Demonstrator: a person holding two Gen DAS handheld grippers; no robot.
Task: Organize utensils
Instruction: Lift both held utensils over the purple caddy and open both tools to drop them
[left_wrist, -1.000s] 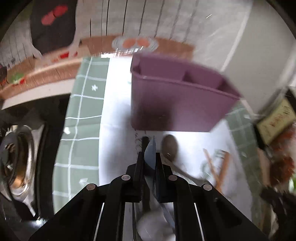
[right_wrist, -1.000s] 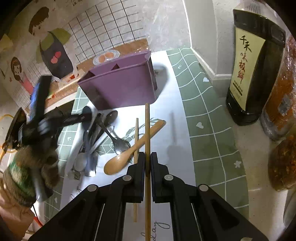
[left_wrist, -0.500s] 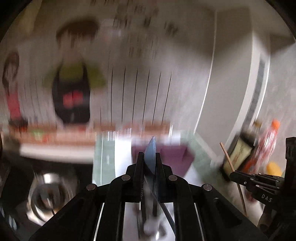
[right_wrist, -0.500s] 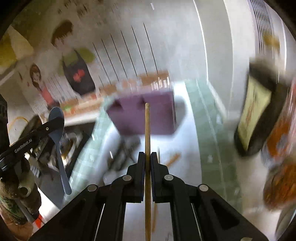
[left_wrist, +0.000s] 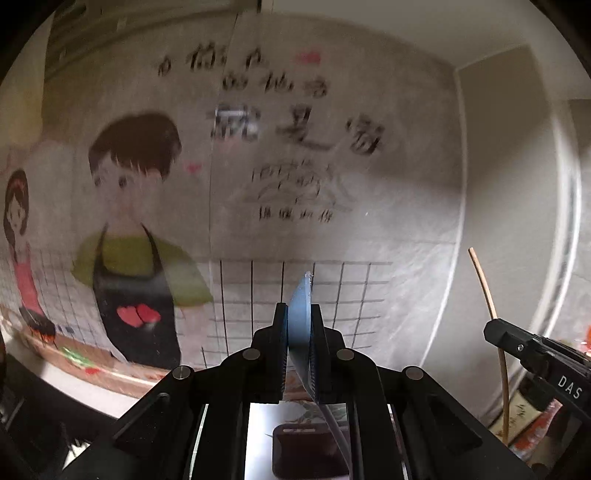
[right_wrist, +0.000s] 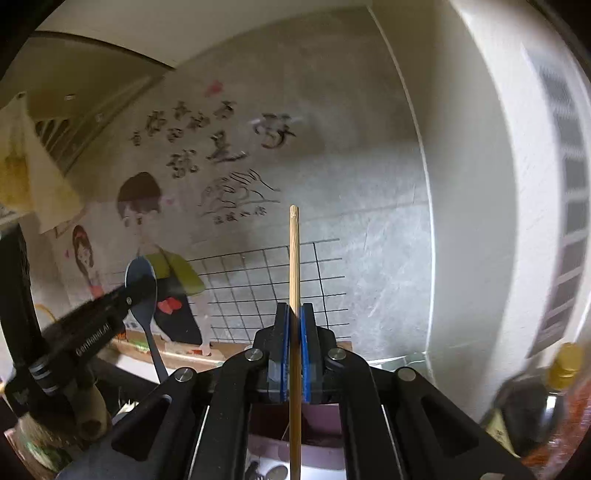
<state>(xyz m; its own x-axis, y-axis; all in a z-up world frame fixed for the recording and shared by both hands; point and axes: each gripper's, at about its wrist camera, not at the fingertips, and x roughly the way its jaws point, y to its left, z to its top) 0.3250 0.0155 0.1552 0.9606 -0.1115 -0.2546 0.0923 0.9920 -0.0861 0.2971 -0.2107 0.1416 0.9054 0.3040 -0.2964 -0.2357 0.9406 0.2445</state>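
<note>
left fingers (left_wrist: 299, 332) clamp spoon (left_wrist: 300, 306) | right fingers (right_wrist: 294, 325) clamp chopstick (right_wrist: 294, 258)

Blue spoon (left_wrist: 300, 321), tan wooden chopstick (right_wrist: 294, 266), purple holder (right_wrist: 317, 421), black-gridded wall decal (left_wrist: 332, 295), dark bottle (right_wrist: 524, 413)

Left gripper (left_wrist: 299, 325) points up and forward at the wall; jaws closed on a blue spoon (left_wrist: 301, 314), seen edge-on, bowl end standing up above the fingertips, handle running down between the fingers toward the lower frame. Below, between the gripper arms, the purple organizer (left_wrist: 310, 456) shows as a dark opening on a white mat (left_wrist: 258, 435). Right gripper (left_wrist: 496, 334) enters at right edge, holding a wooden chopstick (left_wrist: 487, 295) roughly upright, tip high. Wall poster (left_wrist: 184, 221) with cartoon figures and black characters fills the background, blurred. Bottles at lower right, indistinct.
</note>
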